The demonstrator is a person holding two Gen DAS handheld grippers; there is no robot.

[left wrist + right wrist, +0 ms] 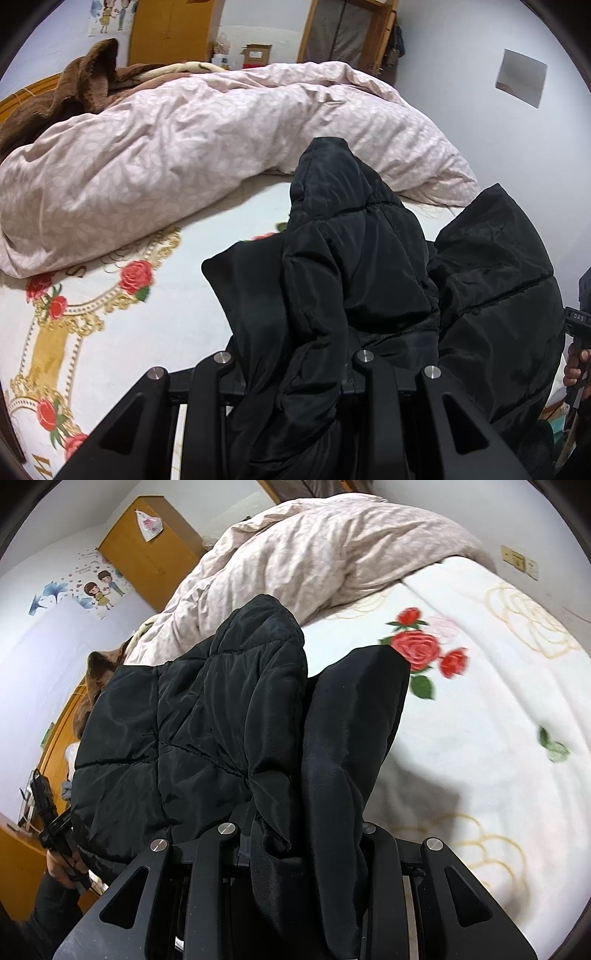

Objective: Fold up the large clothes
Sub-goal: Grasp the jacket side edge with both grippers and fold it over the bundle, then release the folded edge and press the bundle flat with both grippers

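Black quilted puffer jacket [354,266] fills the middle of both wrist views, bunched and lifted above the white bed blanket printed with red roses [147,314]. Left gripper [291,373] has its jaws narrowly apart and clamped on a thick fold of the jacket — the padded fabric spills over and hides the fingertips. Right gripper [299,834] is set the same way, closed on another fold of the jacket [207,716], with a smooth black flap standing up beside the quilted part.

Only the left wrist view shows the brown plush blanket [74,88] heaped at the far side, beyond the crumpled pale pink duvet [192,140]. Only the right wrist view shows the cartoon wall sticker of two children [99,590] — beside an orange-brown wooden wardrobe [147,550].
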